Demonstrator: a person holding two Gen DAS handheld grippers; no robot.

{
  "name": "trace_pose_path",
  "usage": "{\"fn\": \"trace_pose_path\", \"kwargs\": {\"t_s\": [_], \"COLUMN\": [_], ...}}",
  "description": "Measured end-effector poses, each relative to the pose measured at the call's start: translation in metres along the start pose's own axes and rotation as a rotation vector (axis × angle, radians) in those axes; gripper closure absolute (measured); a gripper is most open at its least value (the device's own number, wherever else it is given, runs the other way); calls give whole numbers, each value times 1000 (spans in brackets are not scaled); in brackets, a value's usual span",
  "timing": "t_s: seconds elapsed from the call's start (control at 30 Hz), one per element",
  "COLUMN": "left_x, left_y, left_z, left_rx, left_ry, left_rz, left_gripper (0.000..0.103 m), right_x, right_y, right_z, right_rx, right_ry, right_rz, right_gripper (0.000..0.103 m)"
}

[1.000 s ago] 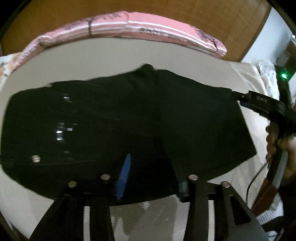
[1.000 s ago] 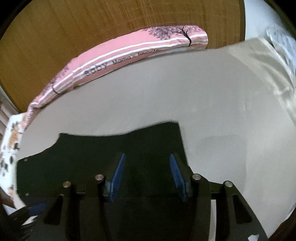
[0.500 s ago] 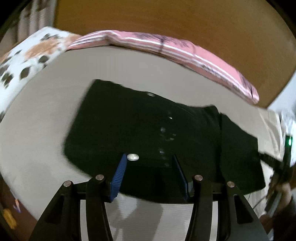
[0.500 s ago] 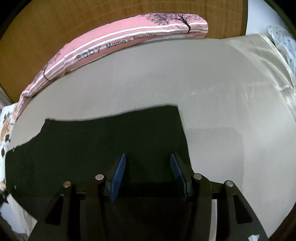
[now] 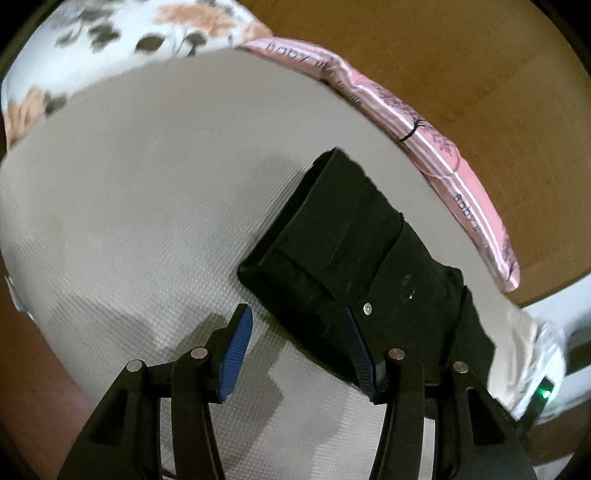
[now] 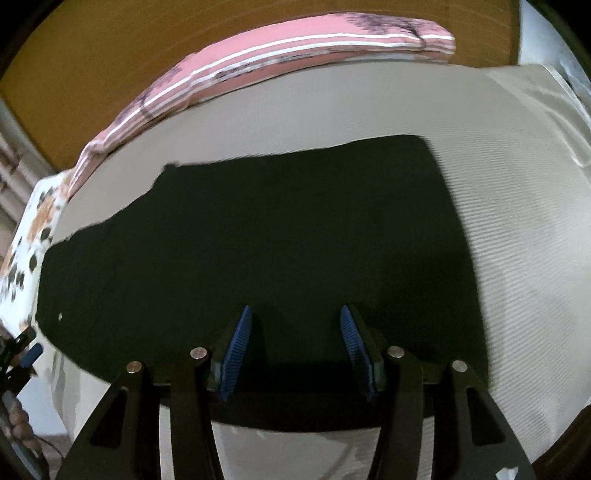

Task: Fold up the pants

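Note:
The black pants (image 5: 362,266) lie flat on the grey bed sheet (image 5: 140,206), stretched out long. In the left wrist view I see their waist end with a small metal button. My left gripper (image 5: 301,354) is open, its blue pads either side of the near corner of the waist end, holding nothing. In the right wrist view the pants (image 6: 280,236) fill the middle, their leg end at the right. My right gripper (image 6: 295,350) is open just above the near edge of the cloth, empty.
A pink striped pillow (image 6: 280,55) lies along the far edge against the brown wooden headboard (image 6: 110,40). A white floral pillow (image 5: 122,33) sits at the far left. The other gripper's green light (image 5: 543,393) shows at right.
My left gripper has swung left along the pants to their waist end, and its view has turned. My right gripper has drawn back slightly; more of the pants shows.

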State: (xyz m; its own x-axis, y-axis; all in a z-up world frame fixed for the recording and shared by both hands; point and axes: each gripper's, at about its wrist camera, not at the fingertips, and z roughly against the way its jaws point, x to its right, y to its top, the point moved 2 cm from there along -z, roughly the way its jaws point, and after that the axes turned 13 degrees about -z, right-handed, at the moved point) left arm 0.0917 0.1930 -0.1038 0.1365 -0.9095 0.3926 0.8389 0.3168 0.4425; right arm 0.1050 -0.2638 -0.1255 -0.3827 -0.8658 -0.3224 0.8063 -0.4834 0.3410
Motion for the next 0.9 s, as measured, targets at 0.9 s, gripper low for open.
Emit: {"fn": "trace_pose_path", "kwargs": {"t_s": [0.9], "left_x": [-35], "left_y": [9], "left_z": [-48], "left_rx": [24], "left_ry": [-215], "left_rz": [306], "left_gripper": [66], "right_x": [-81], "right_y": [-41], "right_z": [-16], "right_rx": [-122], "right_ry": [170], "right_rz": [84], "right_gripper": [42]}}
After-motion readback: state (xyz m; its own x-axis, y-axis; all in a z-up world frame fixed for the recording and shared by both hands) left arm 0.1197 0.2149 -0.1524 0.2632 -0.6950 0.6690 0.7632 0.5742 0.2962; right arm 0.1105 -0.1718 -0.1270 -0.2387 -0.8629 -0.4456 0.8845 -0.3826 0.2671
